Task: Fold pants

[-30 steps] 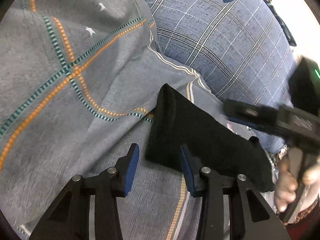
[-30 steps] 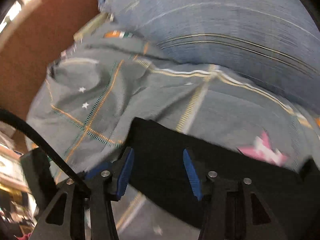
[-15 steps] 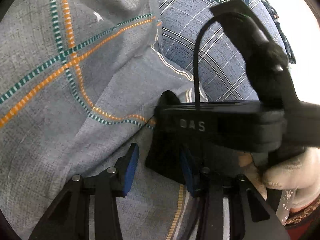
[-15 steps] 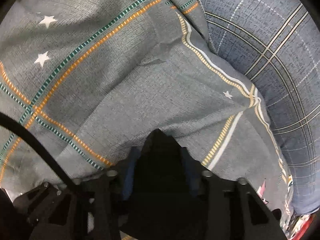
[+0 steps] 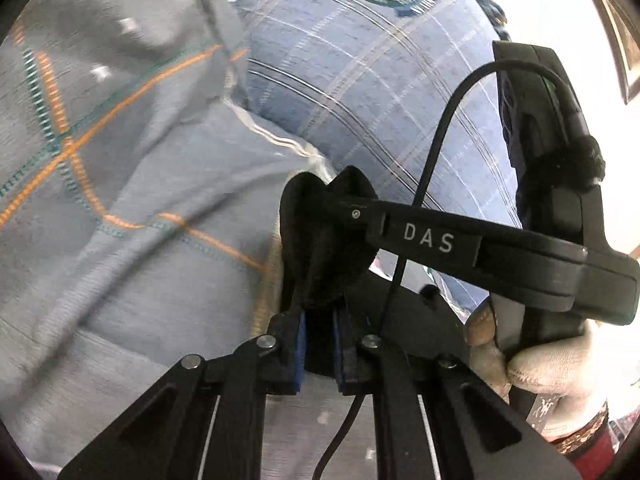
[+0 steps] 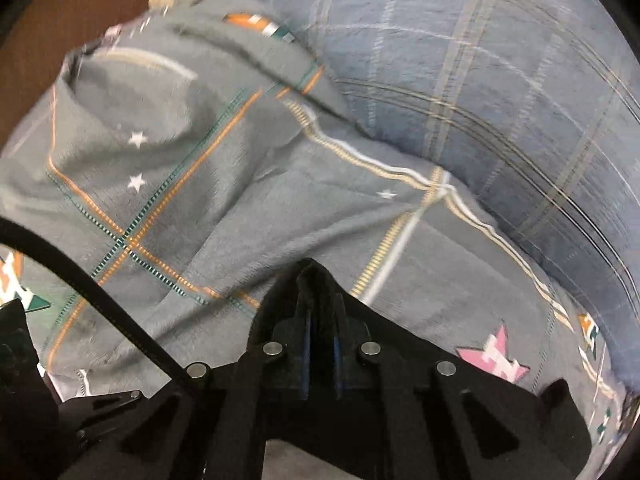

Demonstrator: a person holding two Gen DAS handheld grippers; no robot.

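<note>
The black pants (image 5: 320,240) lie on a grey bedspread. My left gripper (image 5: 319,344) is shut on an edge of the pants, with black cloth bunched up between its blue pads. My right gripper (image 6: 320,344) is shut on another part of the pants (image 6: 316,284), and the cloth covers its fingertips. In the left wrist view the right gripper's black body marked DAS (image 5: 472,248) crosses close in front, its tip at the same bunch of cloth. A gloved hand (image 5: 548,372) holds it.
The grey bedspread (image 6: 200,184) has orange and green stitched lines and small stars. A large blue plaid pillow (image 5: 360,92) lies behind the pants, also in the right wrist view (image 6: 500,80). A cable (image 5: 432,152) hangs across the left view.
Both grippers have closed on the pants edge; a second ago both were open. The cloth is now bunched and lifted. The right gripper moved in beside the left.
</note>
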